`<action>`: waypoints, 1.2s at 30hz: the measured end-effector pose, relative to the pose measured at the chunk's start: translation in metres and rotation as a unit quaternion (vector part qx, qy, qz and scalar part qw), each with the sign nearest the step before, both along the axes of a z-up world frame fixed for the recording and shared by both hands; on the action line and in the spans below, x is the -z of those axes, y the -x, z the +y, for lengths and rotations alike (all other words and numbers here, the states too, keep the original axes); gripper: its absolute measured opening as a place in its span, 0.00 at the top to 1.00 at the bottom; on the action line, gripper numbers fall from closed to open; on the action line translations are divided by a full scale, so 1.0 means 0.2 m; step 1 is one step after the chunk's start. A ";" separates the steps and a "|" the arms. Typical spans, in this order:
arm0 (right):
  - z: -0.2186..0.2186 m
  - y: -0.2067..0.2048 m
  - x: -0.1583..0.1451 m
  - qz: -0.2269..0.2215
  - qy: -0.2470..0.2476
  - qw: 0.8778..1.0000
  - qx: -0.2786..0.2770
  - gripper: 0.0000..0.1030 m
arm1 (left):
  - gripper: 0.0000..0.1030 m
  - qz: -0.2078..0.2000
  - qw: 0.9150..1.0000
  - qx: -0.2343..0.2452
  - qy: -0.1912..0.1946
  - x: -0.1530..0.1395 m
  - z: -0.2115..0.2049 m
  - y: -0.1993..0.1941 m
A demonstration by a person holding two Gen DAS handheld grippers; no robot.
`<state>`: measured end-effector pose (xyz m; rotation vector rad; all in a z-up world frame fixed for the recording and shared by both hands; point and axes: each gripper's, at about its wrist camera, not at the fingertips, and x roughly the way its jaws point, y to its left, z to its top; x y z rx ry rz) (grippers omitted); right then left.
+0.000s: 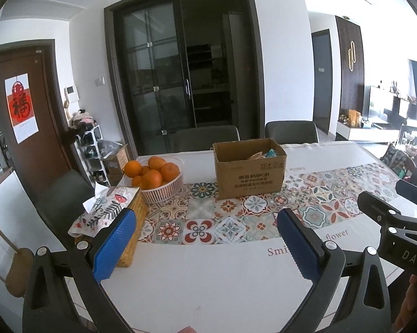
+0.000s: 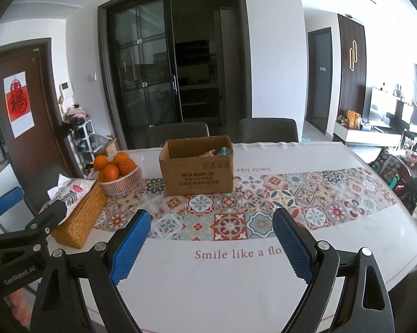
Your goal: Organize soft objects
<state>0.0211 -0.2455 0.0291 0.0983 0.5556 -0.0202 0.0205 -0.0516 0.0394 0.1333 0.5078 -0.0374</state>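
Observation:
An open brown cardboard box (image 1: pixel 250 168) stands on the patterned tablecloth at the far middle of the table; it also shows in the right wrist view (image 2: pixel 197 168). Soft items (image 1: pixel 263 154) in tan and teal lie inside it, mostly hidden by the box wall (image 2: pixel 218 151). My left gripper (image 1: pixel 207 219) is open and empty above the near part of the table. My right gripper (image 2: pixel 212 220) is open and empty, beside the left one. Each gripper shows at the edge of the other's view.
A white basket of oranges (image 1: pixel 155 177) (image 2: pixel 118 170) stands left of the box. A wicker tissue box (image 1: pixel 116 216) (image 2: pixel 78 211) sits at the table's left edge. Two grey chairs (image 1: pixel 290 131) stand behind the table. A shoe rack (image 1: pixel 90 149) is by the door.

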 end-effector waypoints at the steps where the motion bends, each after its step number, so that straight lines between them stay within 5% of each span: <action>1: 0.00 0.01 0.00 -0.001 0.000 1.000 0.000 0.12 | 0.00 -0.001 1.000 0.000 -0.001 0.00 0.00 0.01; 36: 0.01 0.11 -0.06 -0.015 0.006 1.000 0.005 0.12 | 0.00 -0.016 1.000 0.008 -0.004 -0.07 -0.03 0.10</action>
